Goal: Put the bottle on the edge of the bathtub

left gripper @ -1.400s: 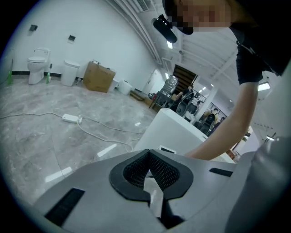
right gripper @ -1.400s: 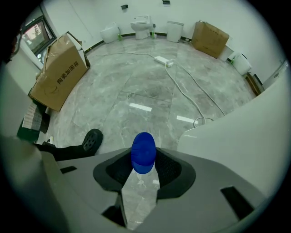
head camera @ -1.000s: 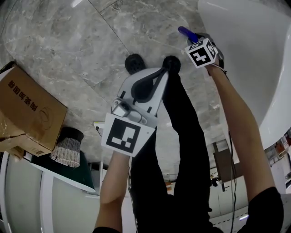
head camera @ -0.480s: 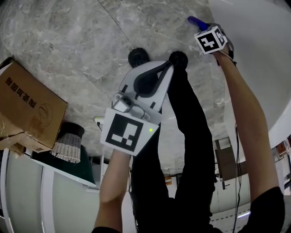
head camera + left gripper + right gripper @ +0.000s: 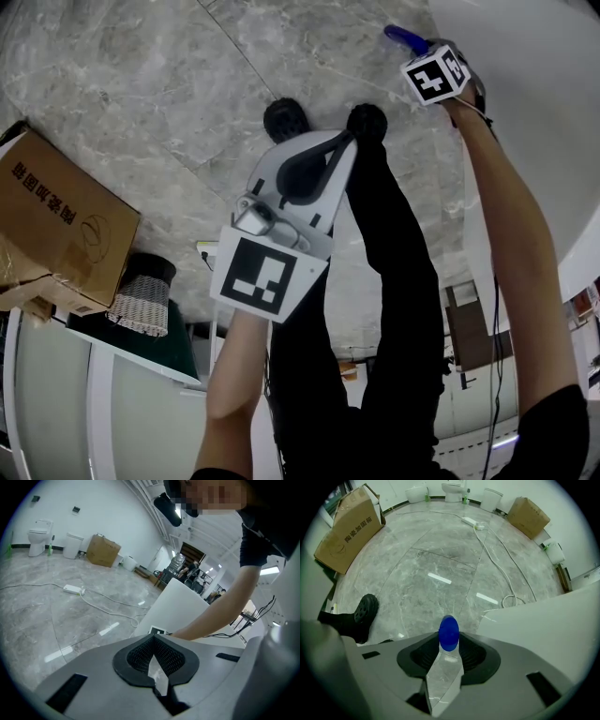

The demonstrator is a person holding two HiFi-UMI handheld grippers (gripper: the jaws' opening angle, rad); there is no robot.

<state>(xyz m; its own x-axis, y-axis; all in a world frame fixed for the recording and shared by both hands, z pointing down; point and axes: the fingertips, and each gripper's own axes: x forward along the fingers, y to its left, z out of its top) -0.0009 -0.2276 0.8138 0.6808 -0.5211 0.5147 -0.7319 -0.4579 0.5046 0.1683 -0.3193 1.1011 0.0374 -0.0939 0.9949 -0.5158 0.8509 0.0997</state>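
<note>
Grey marble floor [image 5: 440, 550] fills the room, and the white bathtub [image 5: 543, 630] rises at one side. Over this floor the right gripper [image 5: 449, 645] points down and grasps the bottle [image 5: 448, 633]. Its jaws have just been closing a little, with the bottle between them. The left gripper [image 5: 152, 641] is clenched on nothing.

I think the good way is to carry the bottle sideways above the flat edge of the bathtub and lower it slowly until it rests steady. Only then should the grip be released, so that the bottle does not slip off.

Only the blue rounded end of the bottle shows. It sits right at the jaw tips and stands out a little past them. It hangs just beside the bathtub wall, not yet over the edge.
</note>
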